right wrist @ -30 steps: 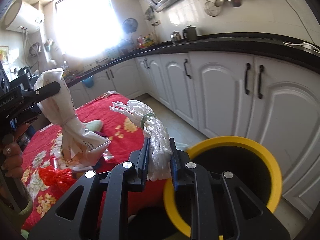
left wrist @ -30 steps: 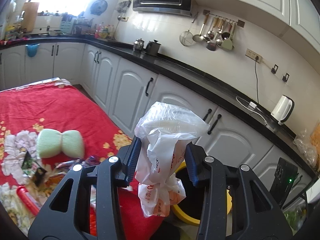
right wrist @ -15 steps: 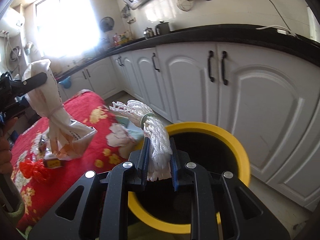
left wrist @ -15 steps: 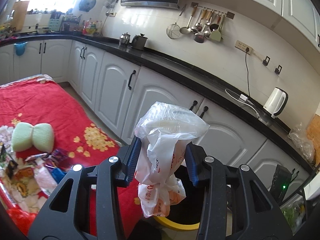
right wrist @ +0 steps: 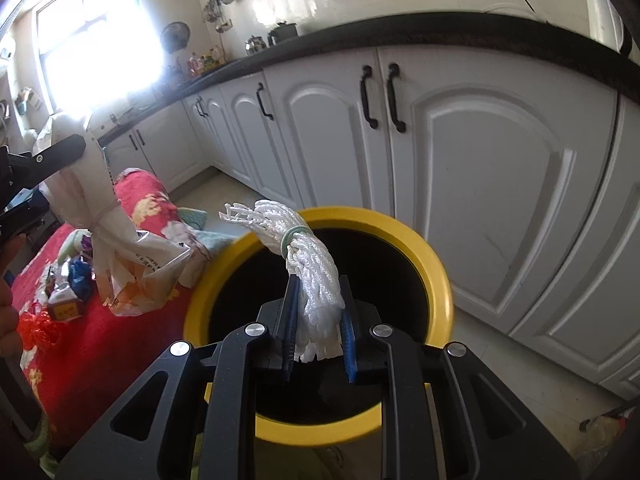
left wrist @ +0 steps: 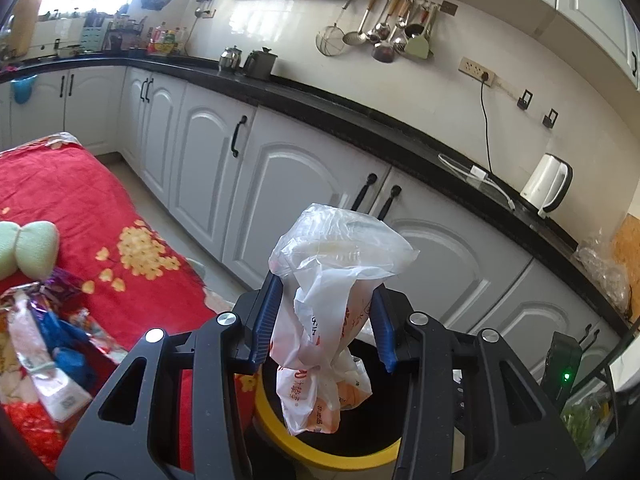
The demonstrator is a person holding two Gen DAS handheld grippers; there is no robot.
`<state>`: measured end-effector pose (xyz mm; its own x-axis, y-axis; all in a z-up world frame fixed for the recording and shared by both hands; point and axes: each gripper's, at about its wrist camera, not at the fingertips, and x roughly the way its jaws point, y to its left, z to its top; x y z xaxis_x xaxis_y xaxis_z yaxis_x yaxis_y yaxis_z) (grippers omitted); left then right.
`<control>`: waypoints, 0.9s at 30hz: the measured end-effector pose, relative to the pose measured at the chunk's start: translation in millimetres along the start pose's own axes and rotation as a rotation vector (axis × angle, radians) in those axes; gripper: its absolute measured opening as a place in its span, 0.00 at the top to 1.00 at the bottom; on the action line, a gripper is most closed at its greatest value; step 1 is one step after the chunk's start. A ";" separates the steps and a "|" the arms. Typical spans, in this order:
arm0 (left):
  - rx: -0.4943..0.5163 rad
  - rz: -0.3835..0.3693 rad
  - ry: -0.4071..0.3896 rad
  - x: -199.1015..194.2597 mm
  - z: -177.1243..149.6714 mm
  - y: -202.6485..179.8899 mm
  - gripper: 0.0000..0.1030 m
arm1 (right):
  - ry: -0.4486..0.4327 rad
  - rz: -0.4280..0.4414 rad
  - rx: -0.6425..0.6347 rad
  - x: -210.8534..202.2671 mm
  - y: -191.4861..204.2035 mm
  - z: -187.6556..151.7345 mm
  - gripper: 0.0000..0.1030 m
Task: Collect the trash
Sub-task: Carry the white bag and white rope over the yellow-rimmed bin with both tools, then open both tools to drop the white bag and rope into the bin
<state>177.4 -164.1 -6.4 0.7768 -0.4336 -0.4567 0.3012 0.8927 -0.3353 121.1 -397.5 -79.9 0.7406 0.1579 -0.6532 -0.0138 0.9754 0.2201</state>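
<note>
White kitchen cabinets (left wrist: 280,196) with black handles ran beneath a black worktop (left wrist: 360,112) along the far wall, with a white electric kettle (left wrist: 546,184) standing on the worktop at right and utensils (left wrist: 390,36) hanging on a wall rail. Left of the scene, a table covered by a red floral cloth (left wrist: 80,208) carried loose wrappers (left wrist: 48,344) and a pale green bow-shaped cushion (left wrist: 28,248).

A yellow-rimmed trash bin (right wrist: 436,280) with a black interior stood on the floor just beside the near right end of the table.

Left gripper (left wrist: 326,324): the fingers (left wrist: 266,320) were closed at a moderate width on a crumpled white plastic bag (left wrist: 324,304) with red printing. The upper part of the bag bulged above the fingers; its lower part hung below them, over the rim of the trash bin. In the right wrist view, the bag (right wrist: 116,232) was tied around its middle and hung at the left side of the bin, over the table edge.

Right gripper (right wrist: 318,328): the fingers (right wrist: 290,320) were closed narrowly on a bundle of white foam netting (right wrist: 316,280) bound by a pale green elastic band (right wrist: 294,238). The bundle stood up from the fingers and curved left, positioned over the open mouth of the trash bin.

A hand (right wrist: 10,320) was partly visible at the left edge of the right wrist view.
</note>
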 end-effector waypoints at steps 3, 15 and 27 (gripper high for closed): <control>0.006 -0.003 0.018 10.8 -5.4 -3.6 0.67 | 0.014 -0.006 0.017 4.2 -7.5 -2.9 0.81; 0.003 0.002 0.081 42.8 -20.9 -4.6 0.65 | 0.049 -0.010 0.050 13.6 -19.7 -10.3 0.76; -0.035 0.010 0.114 47.6 -25.9 6.3 0.32 | 0.024 -0.022 0.083 8.1 -24.0 -10.2 0.44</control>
<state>202.0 -182.3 -51.6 0.7113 -0.4375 -0.5501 0.2723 0.8931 -0.3582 120.6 -418.0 -97.9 0.7235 0.1408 -0.6758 0.0590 0.9628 0.2638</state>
